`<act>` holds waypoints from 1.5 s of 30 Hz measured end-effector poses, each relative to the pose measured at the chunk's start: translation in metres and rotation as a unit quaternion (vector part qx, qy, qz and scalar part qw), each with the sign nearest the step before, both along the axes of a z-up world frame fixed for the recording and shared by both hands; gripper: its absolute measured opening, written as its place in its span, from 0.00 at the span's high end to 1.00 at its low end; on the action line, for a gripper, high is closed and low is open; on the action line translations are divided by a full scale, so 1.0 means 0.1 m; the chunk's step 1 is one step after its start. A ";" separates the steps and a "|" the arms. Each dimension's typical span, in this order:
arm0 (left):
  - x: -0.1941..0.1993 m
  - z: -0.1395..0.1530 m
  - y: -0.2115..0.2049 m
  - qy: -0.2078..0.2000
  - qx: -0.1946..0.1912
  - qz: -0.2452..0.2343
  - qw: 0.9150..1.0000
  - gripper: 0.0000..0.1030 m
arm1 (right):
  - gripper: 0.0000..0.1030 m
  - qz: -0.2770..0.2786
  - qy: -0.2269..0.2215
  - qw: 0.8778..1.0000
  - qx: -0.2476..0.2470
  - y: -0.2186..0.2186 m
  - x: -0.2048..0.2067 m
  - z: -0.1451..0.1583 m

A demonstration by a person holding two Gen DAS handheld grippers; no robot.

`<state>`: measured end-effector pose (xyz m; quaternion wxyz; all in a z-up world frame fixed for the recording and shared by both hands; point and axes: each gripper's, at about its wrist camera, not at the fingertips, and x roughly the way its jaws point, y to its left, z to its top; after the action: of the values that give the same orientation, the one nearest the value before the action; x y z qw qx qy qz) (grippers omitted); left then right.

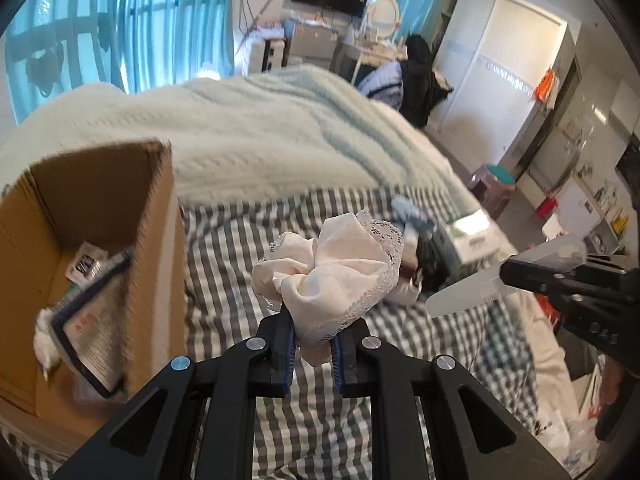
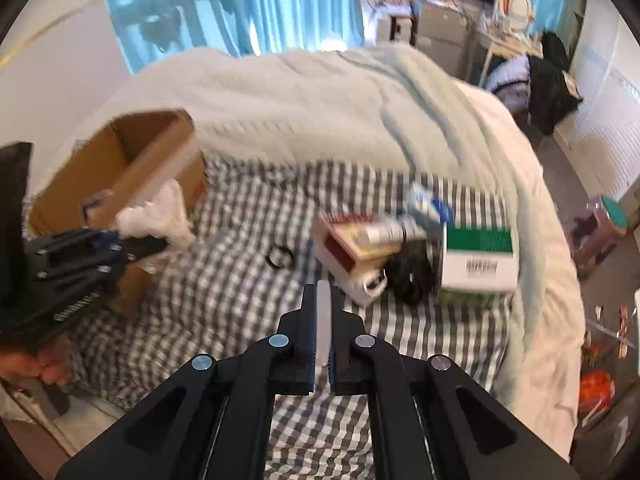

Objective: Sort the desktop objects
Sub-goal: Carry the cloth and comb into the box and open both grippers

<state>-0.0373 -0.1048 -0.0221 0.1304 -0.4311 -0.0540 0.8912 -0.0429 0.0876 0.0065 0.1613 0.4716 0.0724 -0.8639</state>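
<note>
Gripping a bunched cream lace-trimmed cloth, your left gripper holds it above the checked bedsheet, just right of the open cardboard box. Your right gripper is clamped on a flat translucent comb, edge-on between its pads, near the pile of boxes.

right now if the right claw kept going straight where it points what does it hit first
Probably the checked bedsheet just ahead of the right claw, short of the white mug; depth is hard to judge. It is shut on a clear comb.
</note>
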 end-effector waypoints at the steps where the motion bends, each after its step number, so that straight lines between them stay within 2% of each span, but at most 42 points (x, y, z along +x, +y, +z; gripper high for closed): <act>1: -0.01 0.07 -0.03 0.007 0.004 0.003 1.000 0.86 | 0.97 0.008 0.012 1.000 -0.003 -0.06 0.01 0.14; 6: -0.02 0.52 -0.34 0.045 0.022 0.039 0.998 0.86 | 0.97 0.069 0.059 0.995 -0.028 -0.52 0.03 0.79; 9: -0.01 0.70 -0.64 0.055 0.023 0.076 0.995 0.86 | 0.97 0.123 0.070 0.989 -0.048 -0.93 0.01 1.04; 11: 0.00 0.75 -0.89 0.056 0.023 0.103 0.993 0.86 | 0.97 0.155 0.065 0.984 -0.057 -1.24 -0.03 1.10; 14: 0.02 0.74 -1.23 0.051 0.008 0.143 0.988 0.86 | 0.97 0.191 0.044 0.978 -0.065 -1.64 -0.10 1.03; 18: 0.03 0.62 -1.64 0.036 -0.010 0.187 0.982 0.86 | 0.97 0.222 0.006 0.973 -0.067 -2.12 -0.21 0.74; 25: 0.05 0.28 -1.99 -0.004 -0.019 0.219 0.975 0.84 | 0.96 0.221 -0.028 0.973 -0.064 -2.40 -0.40 0.38; 27: 0.06 0.24 -2.02 -0.011 -0.022 0.225 0.974 0.79 | 0.91 0.216 -0.027 0.974 -0.062 -2.42 -0.41 0.34; 28: 0.06 0.23 -2.04 -0.013 -0.022 0.228 0.973 0.77 | 0.84 0.213 -0.024 0.975 -0.063 -2.41 -0.41 0.35; 29: 0.08 0.23 -2.05 -0.013 -0.021 0.232 0.972 0.69 | 0.76 0.211 -0.018 0.975 -0.067 -2.38 -0.41 0.38; 32: 0.15 0.27 -2.06 -0.004 -0.019 0.246 0.969 0.36 | 0.67 0.207 -0.004 0.975 -0.075 -2.38 -0.38 0.53; 36: 0.17 0.33 -1.99 0.003 -0.016 0.244 0.970 0.30 | 0.67 0.202 0.014 0.977 -0.069 -2.28 -0.31 0.72; 40: 0.16 0.38 -1.75 0.001 -0.015 0.210 0.978 0.29 | 0.60 0.180 0.036 0.982 -0.047 -1.91 -0.23 0.84; 45: 0.12 0.43 -1.38 0.003 -0.012 0.166 0.986 0.24 | 0.60 0.100 0.047 0.994 -0.012 -1.15 -0.26 0.71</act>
<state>-0.0249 -0.2428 0.0211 -0.0245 -0.4146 -0.1136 0.9026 -0.0687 -0.0276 0.0778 0.2491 0.4188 0.1169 -0.8654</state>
